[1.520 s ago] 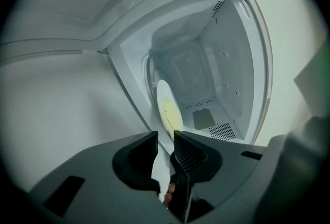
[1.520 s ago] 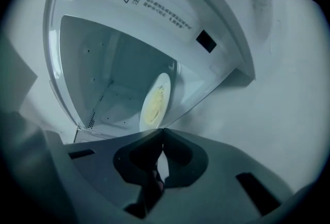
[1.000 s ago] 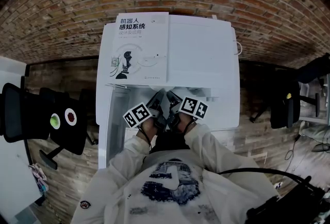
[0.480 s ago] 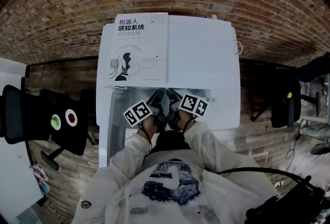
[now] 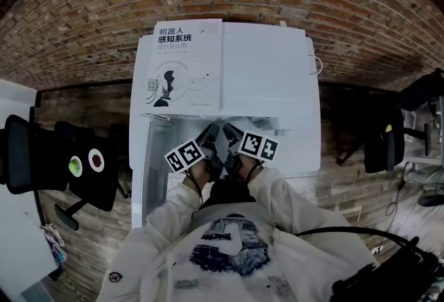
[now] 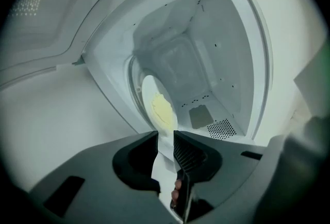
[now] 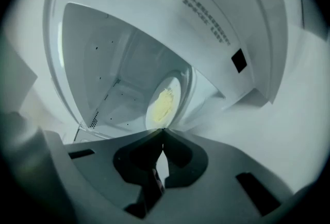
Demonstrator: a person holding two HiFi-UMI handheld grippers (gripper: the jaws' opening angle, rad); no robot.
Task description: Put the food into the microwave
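A white plate [image 6: 148,95] with a yellow portion of food [image 6: 163,109] is held by its rim at the mouth of the open white microwave [image 5: 270,78]. My left gripper [image 6: 165,138] is shut on the rim from one side. My right gripper [image 7: 162,133] is shut on the same plate [image 7: 175,89] from the other side, the food [image 7: 163,104] lying just beyond its jaws. In the head view both grippers [image 5: 210,135] [image 5: 230,134] sit close together at the cavity front, and the plate is hidden under them. The cavity's white walls show behind the plate.
A book [image 5: 184,64] lies on the microwave's top. The door [image 5: 149,165] hangs open at the left. A black office chair [image 5: 41,155] stands at the left, another [image 5: 385,141] at the right. A brick wall runs behind, and black cables [image 5: 361,238] lie at lower right.
Almost nothing differs: both grippers stay shut on the plate at the microwave's opening, with only a slight shift of the view.
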